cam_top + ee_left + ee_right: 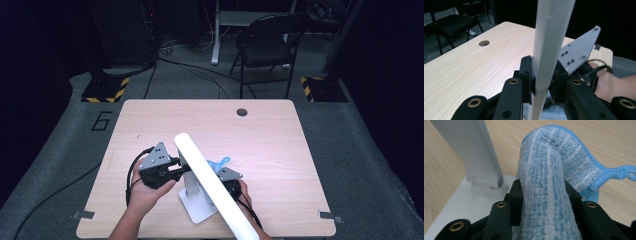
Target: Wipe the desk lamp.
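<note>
A white desk lamp stands near the table's front edge, with a long white head bar (210, 180) slanting over its flat base (200, 207). My left gripper (184, 170) comes in from the left and is shut on the lamp's upright arm (551, 32); both pads of the left gripper (541, 77) press its sides. My right gripper (220, 172) is just behind the bar, partly hidden by it, shut on a folded blue-and-white microfibre cloth (549, 165). The cloth (220, 162) arches out past the right gripper (544, 192), next to the lamp's arm (471, 147) and base (461, 202).
The light wooden table (150, 120) has a round cable hole (242, 112) at its far edge. A black folding chair (270, 45) stands on the floor behind it. The right gripper's grey plate (579, 51) sits close behind the lamp arm.
</note>
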{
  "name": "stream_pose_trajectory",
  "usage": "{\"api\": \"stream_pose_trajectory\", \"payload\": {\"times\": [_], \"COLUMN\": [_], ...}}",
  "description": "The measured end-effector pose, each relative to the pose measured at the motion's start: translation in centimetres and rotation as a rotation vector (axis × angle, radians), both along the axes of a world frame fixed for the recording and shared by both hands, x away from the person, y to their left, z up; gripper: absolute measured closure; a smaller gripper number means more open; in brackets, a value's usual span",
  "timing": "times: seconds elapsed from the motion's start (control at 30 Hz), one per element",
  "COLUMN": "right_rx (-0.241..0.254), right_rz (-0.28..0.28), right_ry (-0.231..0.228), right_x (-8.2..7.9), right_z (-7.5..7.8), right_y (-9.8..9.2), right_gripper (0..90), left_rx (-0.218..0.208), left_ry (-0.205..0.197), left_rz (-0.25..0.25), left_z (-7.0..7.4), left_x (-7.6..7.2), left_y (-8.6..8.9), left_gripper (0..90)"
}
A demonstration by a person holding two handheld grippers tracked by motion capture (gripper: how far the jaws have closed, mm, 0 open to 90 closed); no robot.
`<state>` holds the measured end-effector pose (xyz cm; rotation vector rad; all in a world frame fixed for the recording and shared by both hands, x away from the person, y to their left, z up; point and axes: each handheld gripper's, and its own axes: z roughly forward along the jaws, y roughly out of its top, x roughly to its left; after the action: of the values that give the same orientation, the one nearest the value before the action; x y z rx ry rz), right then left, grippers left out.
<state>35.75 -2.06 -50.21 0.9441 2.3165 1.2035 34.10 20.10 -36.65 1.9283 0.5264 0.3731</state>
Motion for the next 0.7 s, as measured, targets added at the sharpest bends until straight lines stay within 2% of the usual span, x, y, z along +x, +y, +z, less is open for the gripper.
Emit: {"api": "stream_pose_trajectory", "payload": {"times": [0.07, 0.13, 0.3, 0.33, 0.37, 0.5, 0.53, 0.57, 0.6, 0.7], "right_rx": [-0.020, -0.048, -0.052, -0.052, -0.050, -0.054, -0.055, -0.056, -0.062, -0.044], "right_rz": [0.017, 0.011, 0.068, 0.078, 0.089, 0.061, 0.053, 0.032, 0.023, -0.037], "right_ry": [-0.017, -0.036, -0.023, -0.009, -0.018, -0.007, -0.019, -0.010, -0.023, -0.006], "right_x": [0.1, 0.0, 0.8, 1.0, 1.3, 1.8, 2.1, 2.3, 2.6, 3.3], "right_z": [-0.3, -0.7, -0.7, -0.6, -0.7, -0.6, -0.6, -0.6, -0.6, -0.6], "right_y": [0.9, 1.5, 0.6, 0.4, 0.3, -0.5, -0.8, -1.2, -1.6, -2.7], "right_gripper": [60.1, 61.1, 64.2, 64.6, 64.8, 65.0, 65.1, 65.1, 65.1, 65.0], "left_rx": [-0.001, -0.002, 0.000, 0.001, -0.003, -0.003, 0.001, 0.000, 0.000, -0.004], "left_ry": [0.002, 0.003, 0.001, 0.001, 0.006, -0.005, -0.003, -0.003, -0.004, 0.000], "left_rz": [0.006, 0.002, 0.002, 0.003, 0.005, 0.008, 0.005, 0.005, 0.004, 0.006], "left_z": [0.0, 0.0, 0.0, 0.0, 0.0, -0.1, 0.0, -0.1, -0.1, -0.1], "left_x": [-0.1, -0.1, -0.2, -0.2, -0.3, -0.2, -0.2, -0.2, -0.2, -0.2], "left_y": [0.0, 0.0, 0.0, 0.0, 0.0, 0.1, 0.1, 0.1, 0.1, 0.1], "left_gripper": [75.5, 75.5, 75.5, 75.5, 75.6, 75.6, 75.6, 75.6, 75.6, 75.5]}}
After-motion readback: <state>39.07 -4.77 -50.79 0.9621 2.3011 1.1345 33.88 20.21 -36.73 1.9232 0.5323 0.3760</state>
